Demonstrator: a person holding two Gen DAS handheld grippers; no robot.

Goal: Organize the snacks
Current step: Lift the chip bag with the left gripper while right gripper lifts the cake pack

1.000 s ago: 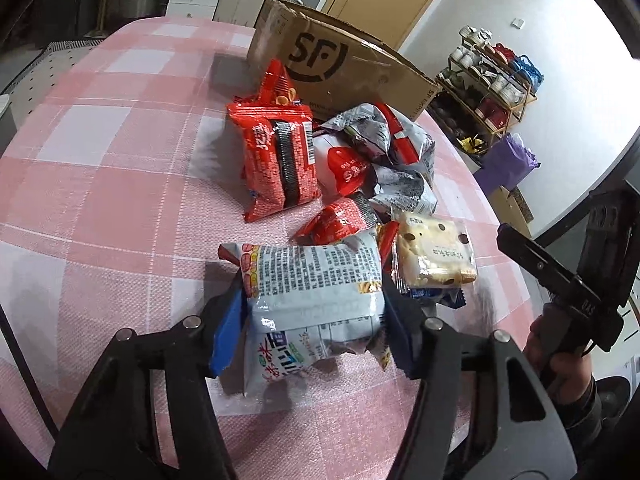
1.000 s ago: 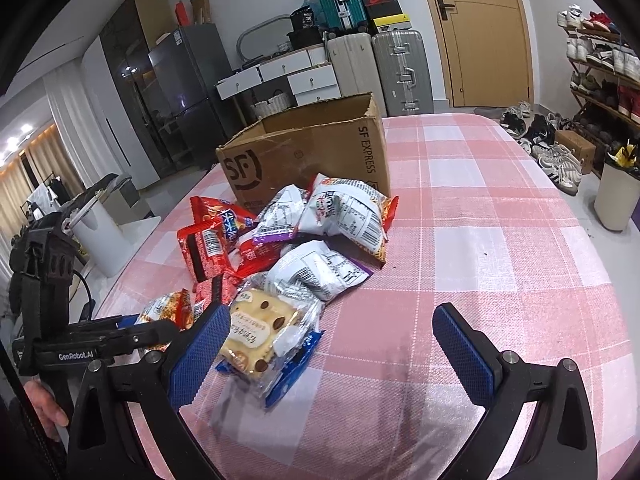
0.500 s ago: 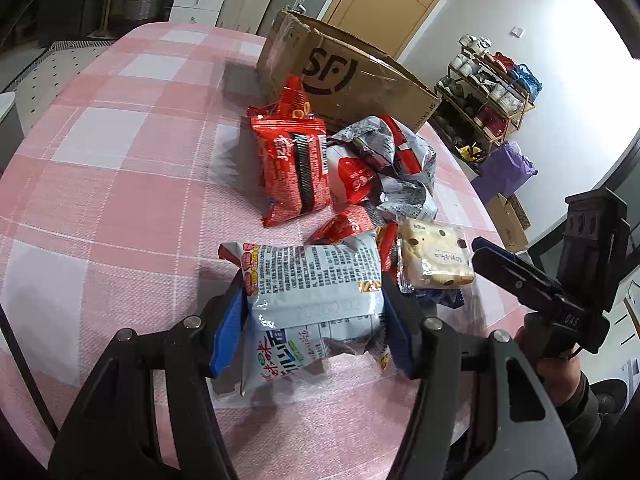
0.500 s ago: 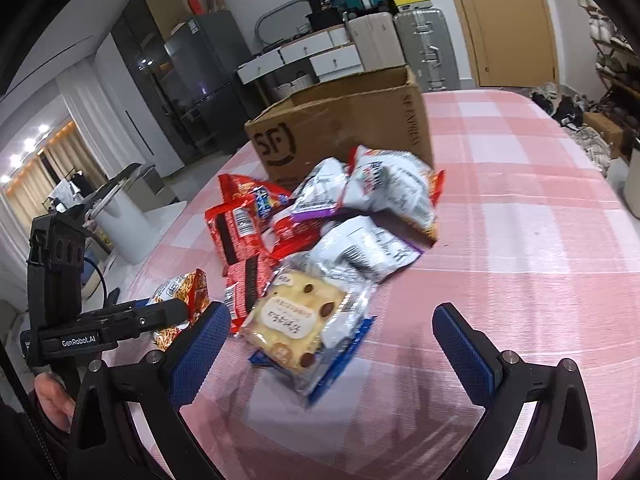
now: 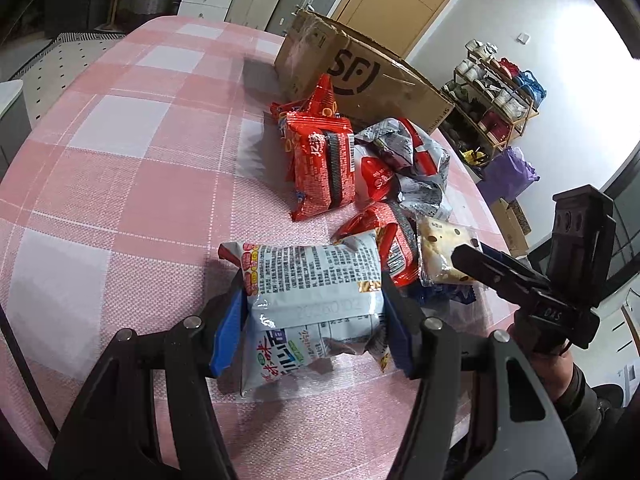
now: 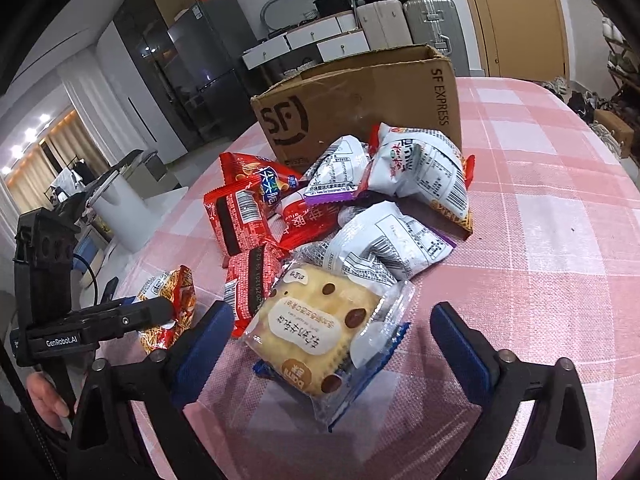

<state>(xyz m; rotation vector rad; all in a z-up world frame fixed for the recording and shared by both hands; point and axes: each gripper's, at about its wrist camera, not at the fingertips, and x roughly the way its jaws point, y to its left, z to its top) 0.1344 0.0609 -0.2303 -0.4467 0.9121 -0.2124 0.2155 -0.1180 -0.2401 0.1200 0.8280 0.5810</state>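
My left gripper (image 5: 314,322) pinches the pale snack bag (image 5: 312,300) | my right gripper (image 6: 332,344) spread wide around the cake packet (image 6: 320,332), not touching it

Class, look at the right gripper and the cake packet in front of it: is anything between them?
Nothing visible. The right gripper is open, its fingers either side of the cake packet, with only tablecloth in the gaps.

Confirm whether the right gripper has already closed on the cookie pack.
No, the right gripper is open, its blue pads standing apart on either side of the cookie pack.
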